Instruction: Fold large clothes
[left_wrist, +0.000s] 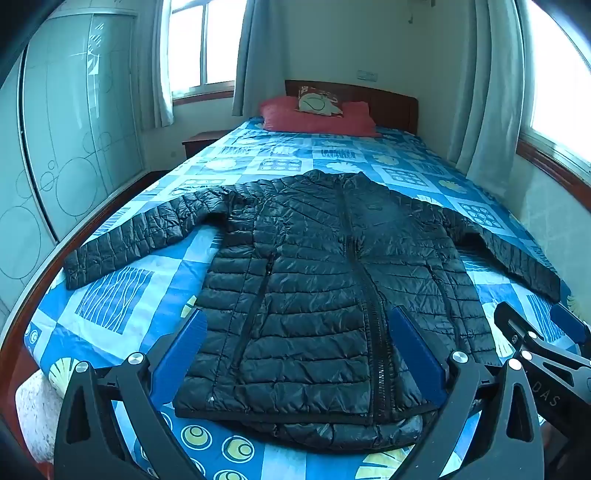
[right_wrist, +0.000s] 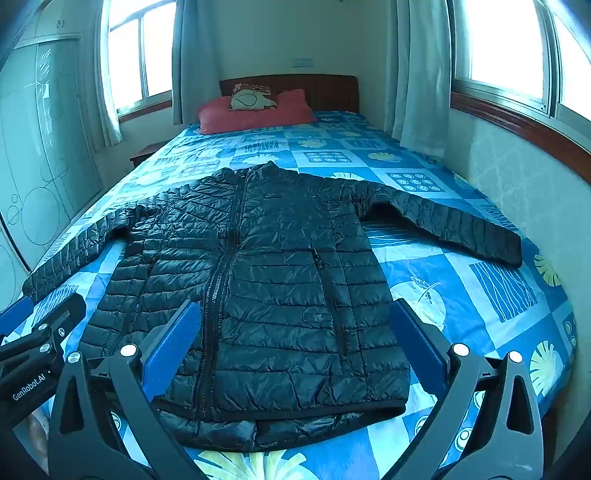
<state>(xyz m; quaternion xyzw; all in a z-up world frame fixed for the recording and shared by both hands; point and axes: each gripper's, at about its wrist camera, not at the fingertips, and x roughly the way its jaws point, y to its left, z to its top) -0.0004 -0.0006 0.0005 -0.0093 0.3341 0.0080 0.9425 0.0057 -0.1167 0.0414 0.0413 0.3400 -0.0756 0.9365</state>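
Jacket (left_wrist: 314, 280) lying flat, unfolded, mid-frame.
We are hovering the left gripper (left_wrist: 299, 347) and right gripper (right_wrist: 295, 339), jaws wide and empty; next, probably sleeves.

This is a bedroom in a home. A big bed (left_wrist: 122, 295) fills most of the room, with a blue sheet covered in squares, leaves and circles. At the far end is a dark wooden headboard (left_wrist: 388, 101), and a red pillow (left_wrist: 317, 118) with a small cushion (left_wrist: 319, 101) on top. On the left stands a tall wardrobe (left_wrist: 74, 122) with sliding glass doors and circles drawn on them. A little wooden bedside table (left_wrist: 201, 142) sits by the far left corner. There are windows (right_wrist: 509, 48) on the far wall and the right wall, with pale curtains (right_wrist: 421, 74) hanging beside them.
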